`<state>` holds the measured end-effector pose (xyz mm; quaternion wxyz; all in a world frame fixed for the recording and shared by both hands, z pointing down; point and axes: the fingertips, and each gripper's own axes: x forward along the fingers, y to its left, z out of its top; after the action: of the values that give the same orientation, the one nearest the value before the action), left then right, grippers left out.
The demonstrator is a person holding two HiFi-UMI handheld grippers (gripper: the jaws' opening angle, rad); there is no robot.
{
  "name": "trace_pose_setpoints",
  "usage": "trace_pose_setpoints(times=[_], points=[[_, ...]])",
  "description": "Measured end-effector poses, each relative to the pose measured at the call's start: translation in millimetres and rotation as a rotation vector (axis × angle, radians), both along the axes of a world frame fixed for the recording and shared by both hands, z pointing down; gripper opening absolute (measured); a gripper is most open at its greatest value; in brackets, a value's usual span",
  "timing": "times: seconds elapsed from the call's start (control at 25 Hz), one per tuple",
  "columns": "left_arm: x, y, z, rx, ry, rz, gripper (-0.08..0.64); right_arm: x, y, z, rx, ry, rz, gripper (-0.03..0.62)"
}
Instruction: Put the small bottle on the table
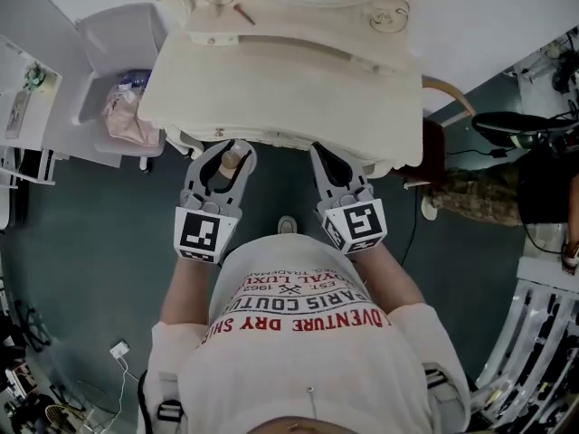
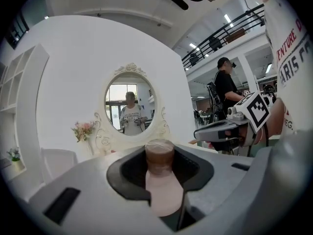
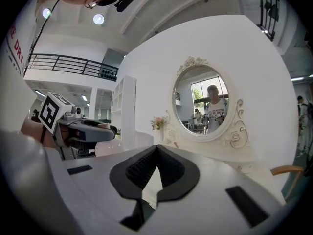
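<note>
Right at the front edge of the cream dressing tabletop (image 1: 289,89) I'm standing with both arms out, one claw in each hand. My left claw (image 1: 230,154) is gripping the small bottle (image 2: 161,187). Its jaws are part-way closed and pressing on the pale pink body from both sides, and the brown cap (image 2: 160,152) is sitting between the black pads, pointing away from me. So the bottle is hanging in the air, just short of the tabletop's edge and over the dark floor (image 1: 90,242), not resting on anything.

My right claw (image 1: 326,157) is hovering alongside, near the left one but not touching it. Its jaws are pinched together at the tips with nothing between them. Both claws are pointing toward the oval mirror (image 2: 129,106) at the back, where a person in a white printed shirt is showing in the glass.

A little bunch of pink flowers (image 2: 84,129) is sitting just left of the mirror frame. Off to my left a white chair (image 1: 118,39) is standing beside the tabletop with a pinkish bundle (image 1: 127,120) lying on its seat. Can't tell what the small reddish thing (image 1: 241,13) lying near the mirror base is, it's coming out too tiny
</note>
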<state>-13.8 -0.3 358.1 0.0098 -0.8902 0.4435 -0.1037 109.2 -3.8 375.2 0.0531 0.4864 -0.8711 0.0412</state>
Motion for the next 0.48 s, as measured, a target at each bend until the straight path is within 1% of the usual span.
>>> trace_pose_setpoints(times=[0.2,0.36,0.48], points=[[23,-47,6,-0.018,0.004,0.005,0.133,25,-45,4,-0.02,-0.001,0.004,-0.002],[31,-80,15,-0.039,0.001,0.021,0.133,30,-74,11,-0.035,0.004,0.007,-0.002],[32,-108,20,-0.05,-0.003,0.044,0.133,27,-98,15,-0.044,0.0,0.018,-0.002]])
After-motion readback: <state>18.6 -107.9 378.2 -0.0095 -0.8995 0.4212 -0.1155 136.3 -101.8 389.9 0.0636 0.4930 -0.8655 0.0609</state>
